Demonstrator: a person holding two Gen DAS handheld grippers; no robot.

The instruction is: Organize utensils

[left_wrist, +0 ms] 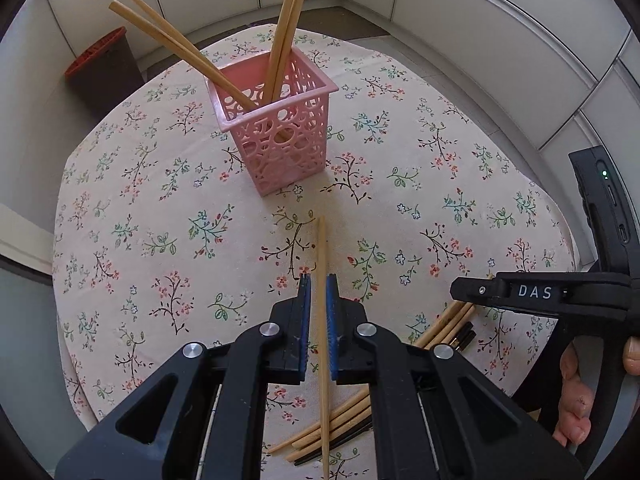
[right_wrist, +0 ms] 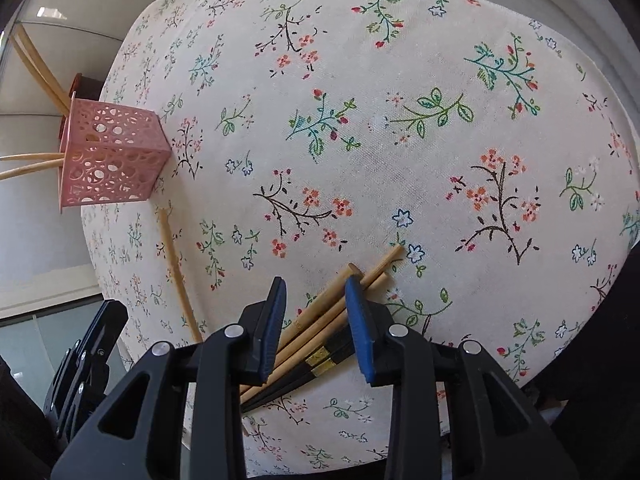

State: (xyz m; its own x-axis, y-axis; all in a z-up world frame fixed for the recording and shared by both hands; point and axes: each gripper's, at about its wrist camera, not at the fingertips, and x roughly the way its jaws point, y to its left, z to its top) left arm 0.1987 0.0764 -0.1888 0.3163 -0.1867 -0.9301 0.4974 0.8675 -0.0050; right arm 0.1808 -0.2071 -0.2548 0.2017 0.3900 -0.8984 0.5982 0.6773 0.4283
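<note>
A pink perforated utensil holder (left_wrist: 276, 128) stands on the floral tablecloth with several wooden chopsticks leaning in it; it also shows in the right wrist view (right_wrist: 108, 156). My left gripper (left_wrist: 319, 288) is open, its blue pads either side of a single wooden chopstick (left_wrist: 322, 280) that lies on the cloth, pointing at the holder. This chopstick also shows in the right wrist view (right_wrist: 176, 272). My right gripper (right_wrist: 316, 292) is open above a pile of wooden and black chopsticks (right_wrist: 324, 320), which also shows in the left wrist view (left_wrist: 448, 324).
The round table (right_wrist: 400, 80) carries a floral cloth. A dark bin with an orange rim (left_wrist: 104, 68) stands on the floor beyond the table. White cabinets (left_wrist: 480, 32) curve around the back. The right gripper body (left_wrist: 560, 292) is at the table's right edge.
</note>
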